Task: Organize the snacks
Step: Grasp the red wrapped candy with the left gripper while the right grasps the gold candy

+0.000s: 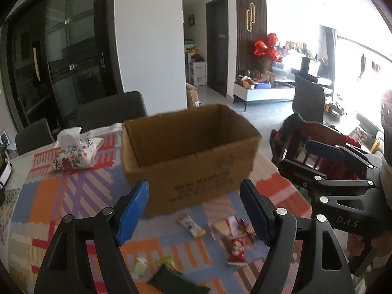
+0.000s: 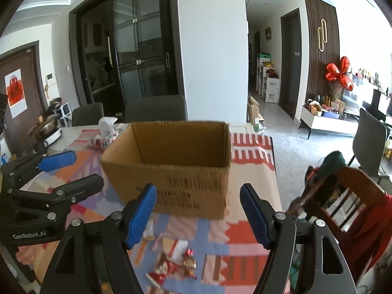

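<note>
An open, empty cardboard box (image 1: 191, 152) (image 2: 171, 161) stands on the patterned tablecloth (image 1: 73, 191). In front of it lie loose snacks: a yellow-white bar packet (image 1: 191, 226), red and white packets (image 1: 235, 240) (image 2: 176, 257), a pale green sweet (image 1: 140, 265) and a dark green packet (image 1: 176, 281). My left gripper (image 1: 193, 210) hovers open above the snacks, just short of the box, nothing between its blue pads. My right gripper (image 2: 198, 214) is open beside it, also empty. Each shows in the other's view: right gripper (image 1: 296, 155), left gripper (image 2: 85, 169).
A floral tissue pouch (image 1: 76, 152) lies at the back left of the table. Dark chairs (image 2: 156, 107) stand behind the table, and a red wooden chair (image 2: 343, 196) is off its right edge. An electric pot (image 2: 49, 129) sits at the far left.
</note>
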A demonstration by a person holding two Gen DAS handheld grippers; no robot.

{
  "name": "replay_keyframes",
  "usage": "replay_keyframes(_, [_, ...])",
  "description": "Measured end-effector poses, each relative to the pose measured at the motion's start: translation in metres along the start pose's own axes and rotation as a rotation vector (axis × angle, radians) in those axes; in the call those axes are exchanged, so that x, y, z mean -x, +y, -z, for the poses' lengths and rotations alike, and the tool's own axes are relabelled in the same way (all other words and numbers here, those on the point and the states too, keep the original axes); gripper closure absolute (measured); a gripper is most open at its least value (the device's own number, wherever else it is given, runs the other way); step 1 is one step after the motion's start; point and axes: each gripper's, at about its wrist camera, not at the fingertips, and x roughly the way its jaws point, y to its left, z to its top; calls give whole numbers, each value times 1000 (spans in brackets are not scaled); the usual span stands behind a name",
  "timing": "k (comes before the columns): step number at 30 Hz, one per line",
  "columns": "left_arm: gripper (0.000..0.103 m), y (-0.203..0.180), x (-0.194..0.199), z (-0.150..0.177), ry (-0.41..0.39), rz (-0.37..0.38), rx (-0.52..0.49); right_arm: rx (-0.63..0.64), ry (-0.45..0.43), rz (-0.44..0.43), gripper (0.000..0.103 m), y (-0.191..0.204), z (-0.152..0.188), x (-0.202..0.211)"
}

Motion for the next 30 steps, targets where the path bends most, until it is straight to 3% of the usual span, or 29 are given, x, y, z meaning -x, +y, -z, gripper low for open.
replay_keyframes(8, [27,-24,-7,37,44,48,-27,64,30,10,32,-3,45,9])
replay_keyframes(17, [28,-43,-40,77,170,104,-15,52,130,-4,36,-17,89,-3])
replay_keyframes(30, [50,-49,-90,101,323,155,46,27,245,-24,44,-29,121,-34])
